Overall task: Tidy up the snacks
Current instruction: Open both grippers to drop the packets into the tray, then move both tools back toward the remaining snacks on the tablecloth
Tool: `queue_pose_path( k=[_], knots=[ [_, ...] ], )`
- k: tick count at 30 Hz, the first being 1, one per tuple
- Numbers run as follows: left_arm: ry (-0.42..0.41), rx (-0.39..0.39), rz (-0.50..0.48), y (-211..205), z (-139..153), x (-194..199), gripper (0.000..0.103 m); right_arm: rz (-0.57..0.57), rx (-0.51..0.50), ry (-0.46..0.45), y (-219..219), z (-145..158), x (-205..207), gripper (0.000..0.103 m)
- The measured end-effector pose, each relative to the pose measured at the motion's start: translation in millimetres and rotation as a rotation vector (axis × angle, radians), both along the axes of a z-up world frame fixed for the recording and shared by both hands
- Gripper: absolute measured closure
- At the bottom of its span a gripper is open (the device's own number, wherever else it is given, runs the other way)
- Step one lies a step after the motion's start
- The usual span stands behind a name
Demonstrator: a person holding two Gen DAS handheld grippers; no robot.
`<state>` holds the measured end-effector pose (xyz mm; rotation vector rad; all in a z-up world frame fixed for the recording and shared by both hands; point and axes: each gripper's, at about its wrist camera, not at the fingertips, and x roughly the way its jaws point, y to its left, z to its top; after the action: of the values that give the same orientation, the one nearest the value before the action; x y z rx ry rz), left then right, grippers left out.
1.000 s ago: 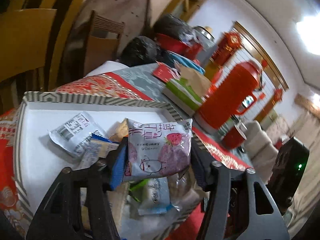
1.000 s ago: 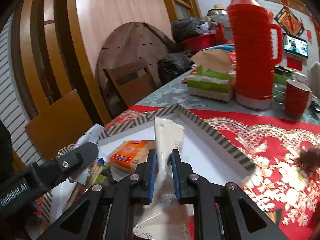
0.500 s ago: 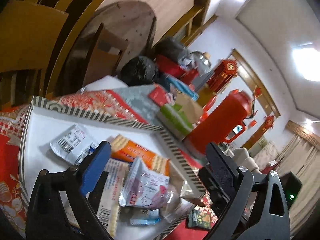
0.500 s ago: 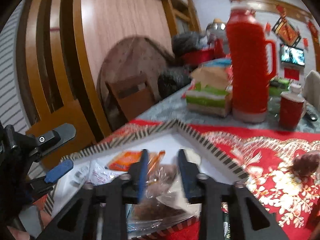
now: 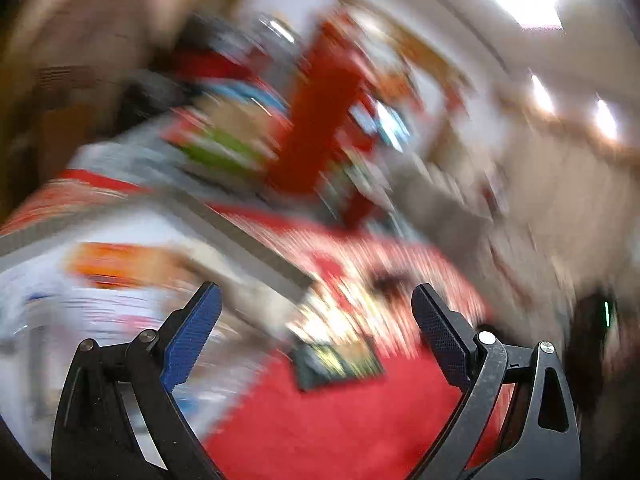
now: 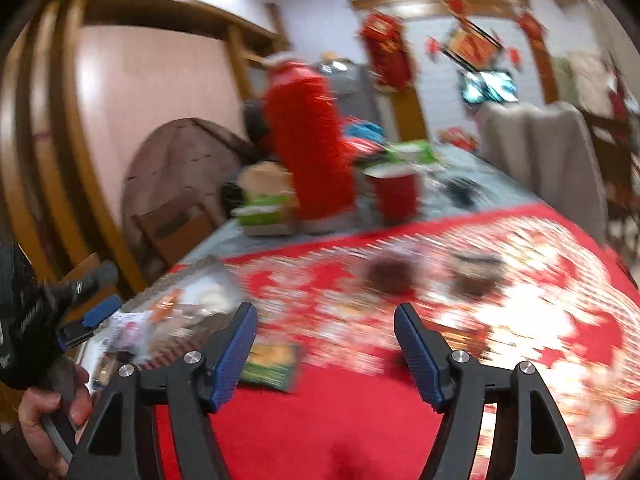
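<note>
Both claws are hanging empty over the red surface [image 6: 320, 420]: the left claw [image 5: 316, 304] gaping wide, the right claw [image 6: 325, 322] having just been opening. Snacks [image 6: 168, 312], blurred, are seemingly lying in the tray [image 5: 240, 236] at ten o'clock.

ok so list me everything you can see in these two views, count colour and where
thermos: one, red, upright at the table's far side
cup: one, red, right of the thermos
tissue box: one, green and white, left of the thermos
tray: one, white with striped rim, at the table's left end, snack packets in it, blurred
green packet: one, flat on the red cloth beside the tray
dark snacks: two, farther out on the cloth, blurred
left claw: open, empty
right claw: open, empty, jaws have just been opening
hand: one, holding the left claw's handle
</note>
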<state>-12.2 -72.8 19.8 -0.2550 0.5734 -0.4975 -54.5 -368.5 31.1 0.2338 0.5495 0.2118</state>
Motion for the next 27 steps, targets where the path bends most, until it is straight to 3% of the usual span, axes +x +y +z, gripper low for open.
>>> queue_pose_path(
  k=[2,3,6,9,12,14,20,24,27],
  knots=[
    [0.046,0.113,-0.18,-35,-4,10,0.007,0.0,-0.025,0.057,-19,-3,1,0.034],
    [0.023,0.147,-0.24,-46,-4,12,0.007,0.009,-0.041,0.085,-28,-6,1,0.034],
    [0.013,0.312,-0.302,-71,-2,28,0.007,0.0,0.0,0.099,-47,-9,-2,0.034],
    [0.116,0.435,-0.477,-87,-6,49,0.007,-0.012,0.031,0.113,-53,-12,0,0.034],
    [0.138,0.572,-0.641,-103,-11,50,0.007,0.019,0.035,0.12,-51,-13,2,0.034],
    [0.175,0.621,-0.731,-111,-16,53,0.007,0.037,0.041,0.111,-50,-13,1,0.034],
    [0.252,0.794,-0.824,-125,-42,69,0.007,0.035,0.108,0.112,-59,-15,0,0.034],
    [0.255,0.84,-0.842,-129,-50,69,0.007,0.028,0.133,0.107,-63,-16,-2,0.034],
    [0.254,0.82,-0.825,-126,-49,70,0.01,0.036,0.127,0.107,-62,-15,-2,0.034]
  ],
)
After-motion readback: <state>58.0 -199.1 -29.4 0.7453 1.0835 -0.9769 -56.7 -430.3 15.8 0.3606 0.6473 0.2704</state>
